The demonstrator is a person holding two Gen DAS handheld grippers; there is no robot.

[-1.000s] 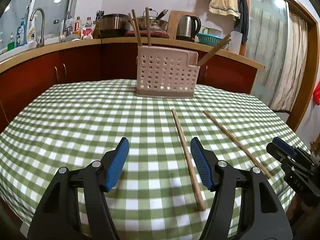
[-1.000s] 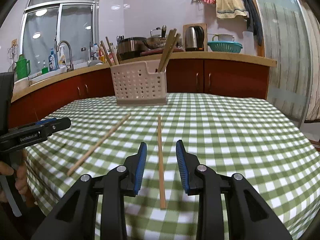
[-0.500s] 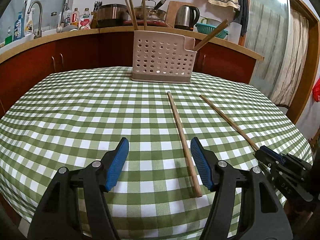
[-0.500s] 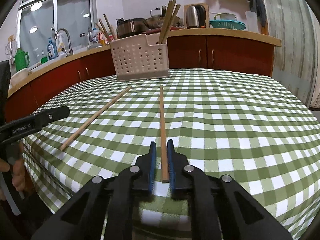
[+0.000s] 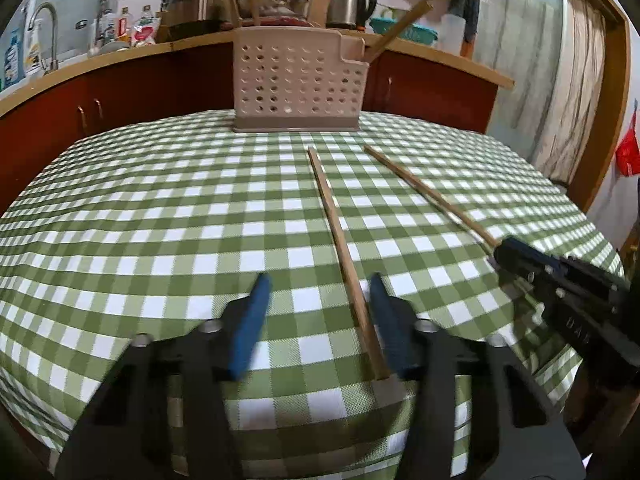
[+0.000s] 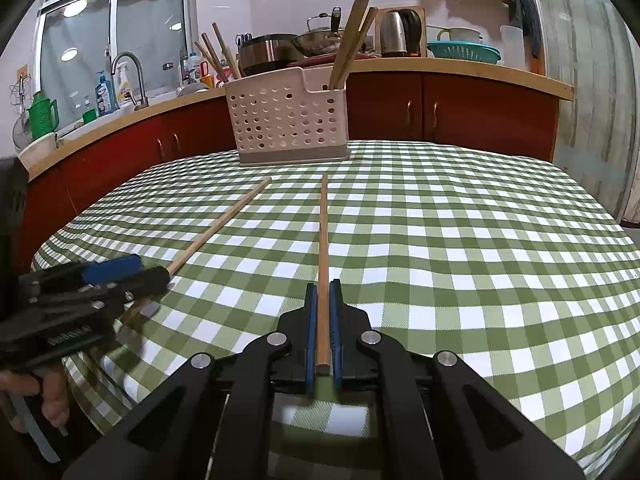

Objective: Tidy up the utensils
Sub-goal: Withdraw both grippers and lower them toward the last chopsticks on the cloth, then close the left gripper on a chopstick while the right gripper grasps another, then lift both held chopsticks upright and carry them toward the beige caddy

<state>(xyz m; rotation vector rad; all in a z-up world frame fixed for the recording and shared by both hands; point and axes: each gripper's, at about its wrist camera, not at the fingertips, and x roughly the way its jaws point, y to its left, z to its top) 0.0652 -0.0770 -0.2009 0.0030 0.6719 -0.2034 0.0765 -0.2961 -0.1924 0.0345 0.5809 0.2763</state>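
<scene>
Gripping the right chopstick (image 6: 322, 264) near its end, your right jaws clench it flat on the counter (image 6: 460, 240); lift level toward the caddy (image 6: 286, 114). Left jaws gape around the other chopstick (image 5: 340, 240).

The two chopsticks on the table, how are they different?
The right chopstick is pinched at its near end by the shut right gripper; the left chopstick lies loose between the open left gripper fingers. In the right wrist view one runs straight ahead, the other slants. Both are plain wood, pointing toward the basket.
</scene>
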